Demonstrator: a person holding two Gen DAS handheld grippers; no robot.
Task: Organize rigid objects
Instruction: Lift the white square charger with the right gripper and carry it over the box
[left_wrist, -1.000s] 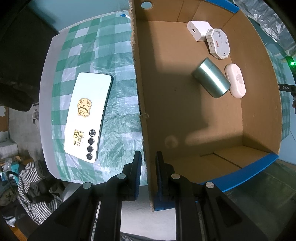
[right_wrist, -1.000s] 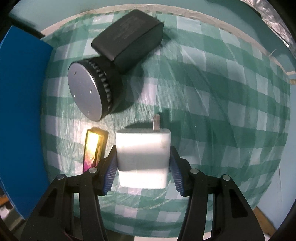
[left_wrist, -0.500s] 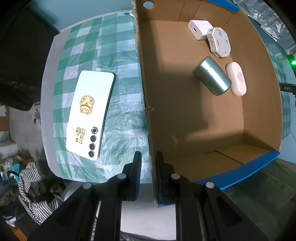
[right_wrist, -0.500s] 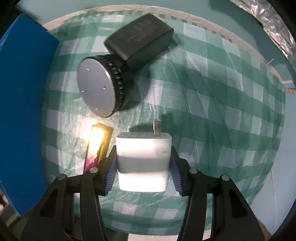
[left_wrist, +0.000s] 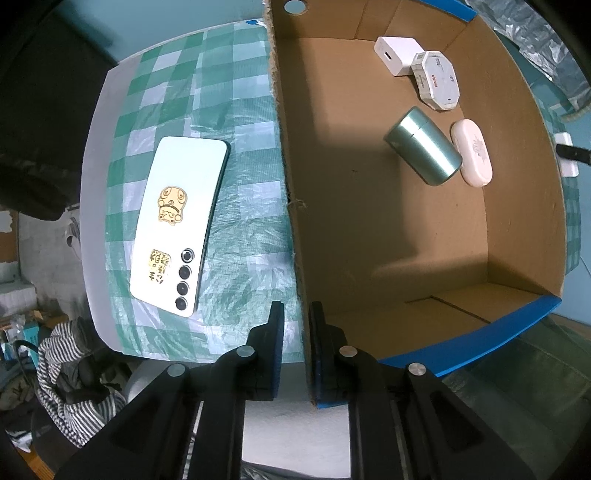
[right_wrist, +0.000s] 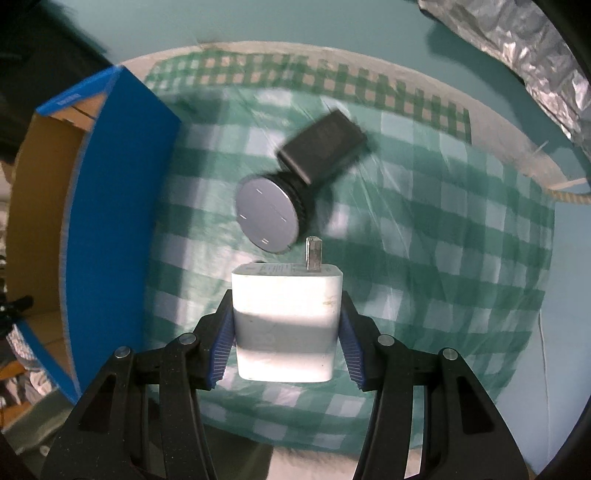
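Observation:
My right gripper (right_wrist: 286, 314) points down, shut on a white wall charger (right_wrist: 286, 336) with its metal prong (right_wrist: 314, 253) pointing away, lifted above the green checked cloth (right_wrist: 424, 258). Below it lie a grey round disc (right_wrist: 267, 214) and a black block (right_wrist: 321, 144). My left gripper (left_wrist: 296, 325) straddles the left wall (left_wrist: 291, 184) of the cardboard box (left_wrist: 388, 229), its jaws closing on that wall. Inside the box are a white adapter (left_wrist: 397, 55), an octagonal white box (left_wrist: 437, 79), a green cylinder (left_wrist: 423, 146) and a pale oval case (left_wrist: 472, 153).
A white phone (left_wrist: 177, 221) with gold stickers lies face down on the cloth left of the box. The box's blue outer side (right_wrist: 110, 221) stands left of the right gripper. Crumpled foil (right_wrist: 517, 48) is at the far right. Striped fabric (left_wrist: 62, 369) lies beyond the table edge.
The right gripper has risen with the charger, so the disc and black block look smaller and farther. The blue box has come into its view. The left gripper has stayed on the box wall.

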